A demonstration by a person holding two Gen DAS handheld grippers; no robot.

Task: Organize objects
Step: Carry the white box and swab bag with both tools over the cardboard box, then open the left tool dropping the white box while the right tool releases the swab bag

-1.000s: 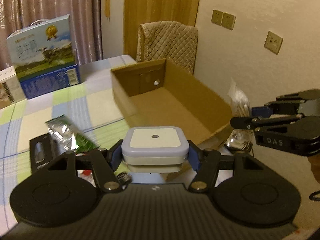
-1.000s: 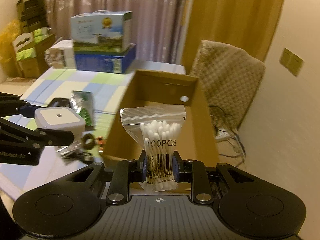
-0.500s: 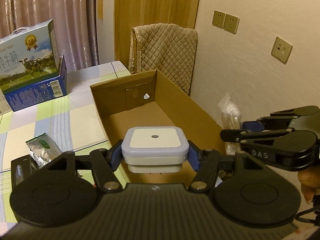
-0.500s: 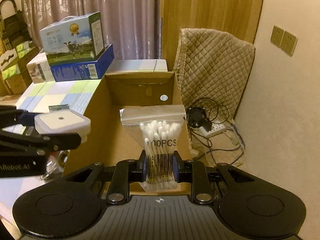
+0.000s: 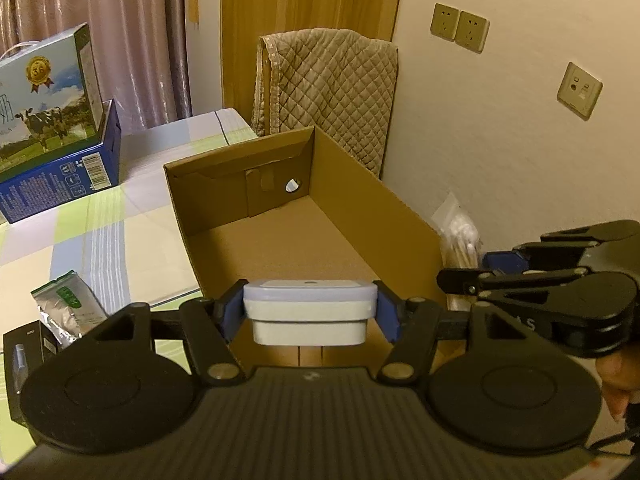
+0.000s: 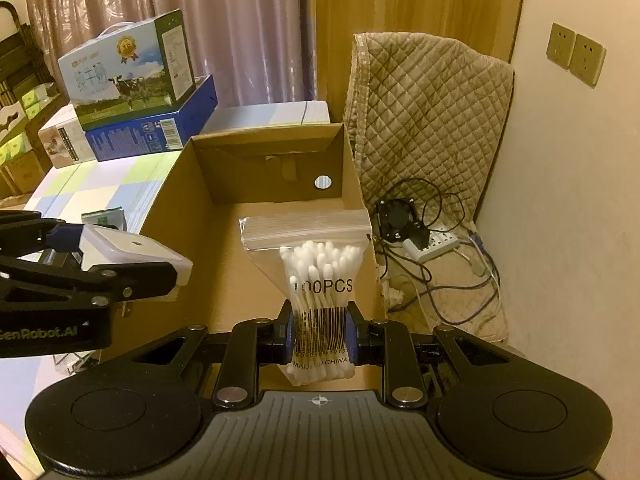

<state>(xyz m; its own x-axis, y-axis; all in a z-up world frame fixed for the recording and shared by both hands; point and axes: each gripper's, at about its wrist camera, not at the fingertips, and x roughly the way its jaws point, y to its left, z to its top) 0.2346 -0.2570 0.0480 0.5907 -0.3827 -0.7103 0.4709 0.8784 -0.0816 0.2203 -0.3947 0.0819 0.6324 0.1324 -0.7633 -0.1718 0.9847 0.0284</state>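
Holding a white square box [image 5: 310,311] clamped in my left claw [image 5: 310,312] and a bag of cotton swabs [image 6: 318,280] pinched low at its barcode in my right claw [image 6: 319,338], I hover both over the near end of the open cardboard box [image 5: 400,220]. Since my claws sit close together, I judge they could knock on release. The floppy bag could also snag the near wall and spill outside.

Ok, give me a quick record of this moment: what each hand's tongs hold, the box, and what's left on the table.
left tongs: shut on white square device
right tongs: shut on cotton swab bag
cardboard box: open, no items visible inside
held items: both above the box's near end
table: green foil packet, stacked milk cartons
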